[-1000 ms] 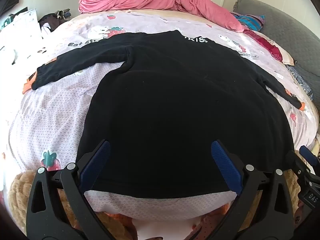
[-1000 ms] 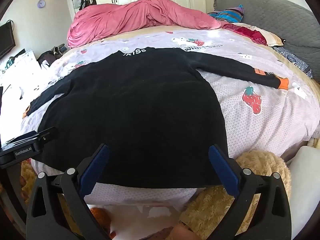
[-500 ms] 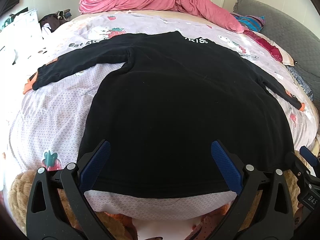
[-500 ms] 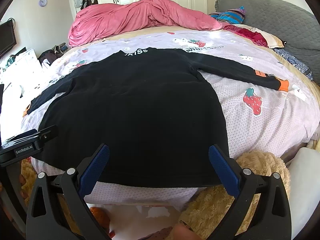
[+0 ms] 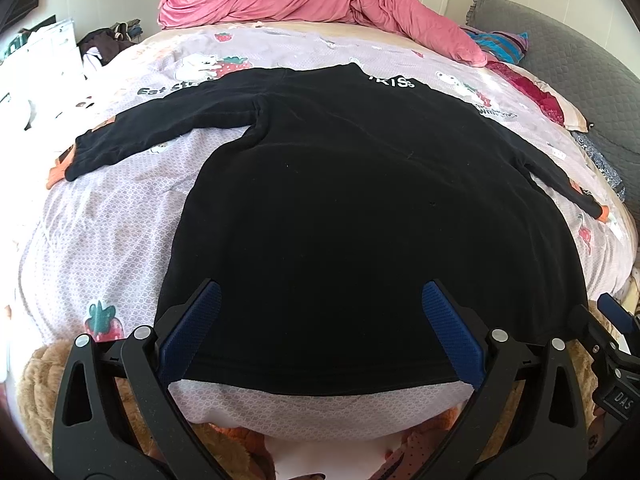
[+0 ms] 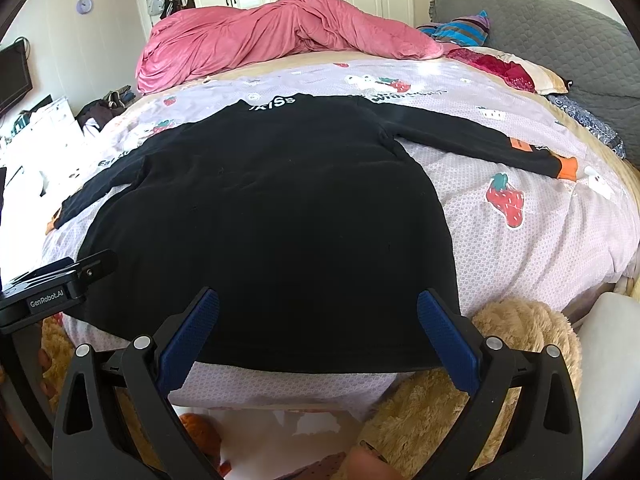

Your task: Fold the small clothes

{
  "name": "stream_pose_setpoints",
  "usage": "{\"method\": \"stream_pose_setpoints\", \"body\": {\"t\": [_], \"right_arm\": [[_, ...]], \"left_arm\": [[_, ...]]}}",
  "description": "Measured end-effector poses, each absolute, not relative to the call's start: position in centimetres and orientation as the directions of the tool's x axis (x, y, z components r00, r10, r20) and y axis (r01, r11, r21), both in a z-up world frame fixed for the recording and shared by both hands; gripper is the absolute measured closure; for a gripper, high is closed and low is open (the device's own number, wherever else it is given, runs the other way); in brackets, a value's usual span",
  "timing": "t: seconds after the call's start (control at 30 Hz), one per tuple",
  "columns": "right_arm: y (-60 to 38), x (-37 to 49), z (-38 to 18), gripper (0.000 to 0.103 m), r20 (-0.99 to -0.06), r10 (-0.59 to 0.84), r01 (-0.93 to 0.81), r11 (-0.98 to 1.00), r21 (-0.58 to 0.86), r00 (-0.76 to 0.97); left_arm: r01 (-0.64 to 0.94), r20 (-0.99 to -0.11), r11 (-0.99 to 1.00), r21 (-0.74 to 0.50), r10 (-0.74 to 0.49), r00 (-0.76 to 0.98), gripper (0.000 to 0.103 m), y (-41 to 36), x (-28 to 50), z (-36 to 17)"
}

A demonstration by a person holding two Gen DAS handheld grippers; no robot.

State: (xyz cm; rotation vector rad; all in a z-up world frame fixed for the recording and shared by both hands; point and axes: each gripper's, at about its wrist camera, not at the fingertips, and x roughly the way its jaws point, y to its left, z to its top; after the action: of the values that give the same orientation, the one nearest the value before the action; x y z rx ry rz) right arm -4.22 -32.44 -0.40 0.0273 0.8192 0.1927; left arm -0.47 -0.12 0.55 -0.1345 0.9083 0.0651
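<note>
Both grippers stood wide apart in the fingers and held nothing: the left gripper (image 5: 320, 336) and the right gripper (image 6: 318, 338) each hung just short of the near hem of the black sweater (image 5: 360, 208), blue pads spread over the cloth without touching it, as far as the wrist views showed.

That sweater lay flat and face-down-looking on the strawberry-print bedsheet (image 5: 100, 232), hem toward the grippers, collar with its white lettering (image 6: 272, 103) pointing away toward the pink duvet (image 6: 280, 28). Its long axis therefore ran straight ahead from the claws, hem to neck, while the two sleeves stretched out sideways across it.

The left sleeve (image 5: 160, 132) reached off to the left, ending in an orange cuff near the sheet's edge. The right sleeve (image 6: 480, 144) reached to the right, its orange cuff (image 6: 568, 168) well out from the body.

In the left wrist view the body sat more to the right, and the left sleeve and left hem corner were the nearer parts; in the right wrist view the right sleeve and right hem corner were closer. By that layout, each hand seemed best placed for its own side, whether the fold began at the sleeves or at the hem corners
</note>
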Motion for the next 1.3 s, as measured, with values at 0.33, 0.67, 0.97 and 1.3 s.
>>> {"method": "stream_pose_setpoints", "body": {"t": [0.33,0.67,0.97,1.3], "right_arm": [[-32.6,-4.2,-0.4,0.004,-0.724,0.178,-0.155,0.983,0.099,0.666],[-32.5,-4.1,-0.4,0.004,-0.727,0.178,-0.157,0.983,0.097,0.663],[-32.4,-4.1,-0.4,0.004,-0.728,0.180,-0.160,0.982,0.097,0.662],[-32.4,-3.5,-0.1,0.004,-0.730,0.179,-0.157,0.983,0.100,0.660]], "left_arm": [[-0.110,-0.791,0.990,-0.089,-0.003,0.612,0.008,-0.2,-0.5,0.6],[-0.106,-0.792,0.990,-0.092,-0.008,0.611,0.008,-0.3,-0.3,0.3],[-0.104,-0.794,0.990,-0.092,-0.010,0.608,0.008,-0.4,-0.1,0.3],[-0.099,-0.794,0.991,-0.089,-0.011,0.607,0.008,-0.6,1.2,0.7]]}}
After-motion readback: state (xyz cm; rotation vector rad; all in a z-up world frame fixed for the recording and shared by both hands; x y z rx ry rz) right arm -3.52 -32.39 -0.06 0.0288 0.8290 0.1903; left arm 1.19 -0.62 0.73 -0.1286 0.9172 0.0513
